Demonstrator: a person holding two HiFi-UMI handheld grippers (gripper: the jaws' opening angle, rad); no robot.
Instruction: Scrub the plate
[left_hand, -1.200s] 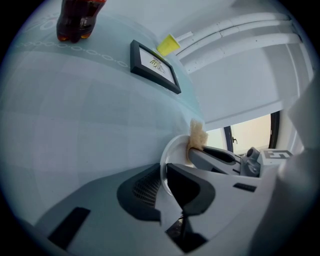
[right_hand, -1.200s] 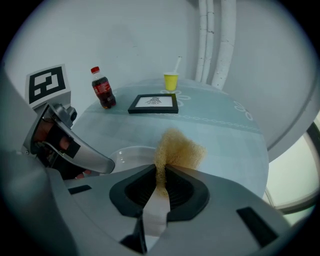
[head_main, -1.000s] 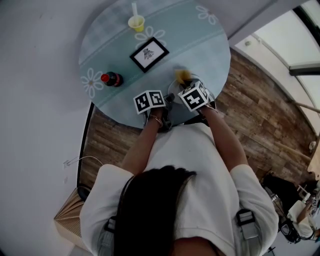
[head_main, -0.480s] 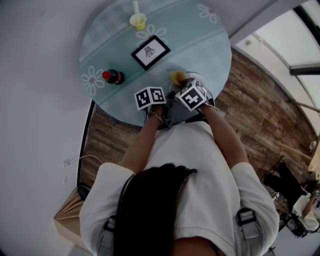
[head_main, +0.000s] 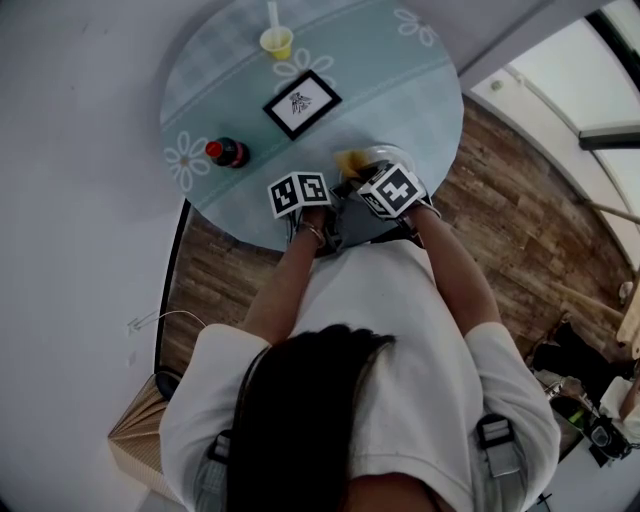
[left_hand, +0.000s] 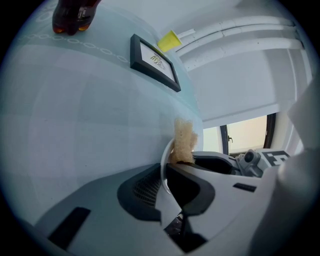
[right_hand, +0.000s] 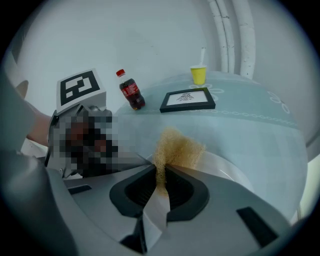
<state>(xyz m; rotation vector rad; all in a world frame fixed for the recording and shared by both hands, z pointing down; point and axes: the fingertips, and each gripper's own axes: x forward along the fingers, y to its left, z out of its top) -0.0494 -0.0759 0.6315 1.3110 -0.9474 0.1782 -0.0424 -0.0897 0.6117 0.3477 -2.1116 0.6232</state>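
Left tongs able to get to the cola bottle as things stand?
Probably not: the left tongs are shut on the rim of the plate. The table toward the cola bottle looks bare, so only that grip ties them up.

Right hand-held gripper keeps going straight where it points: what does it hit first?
The right hand-held gripper carries a sponge, which leads and probably meets the plate near its rim, else the table just beyond; depth is unclear.
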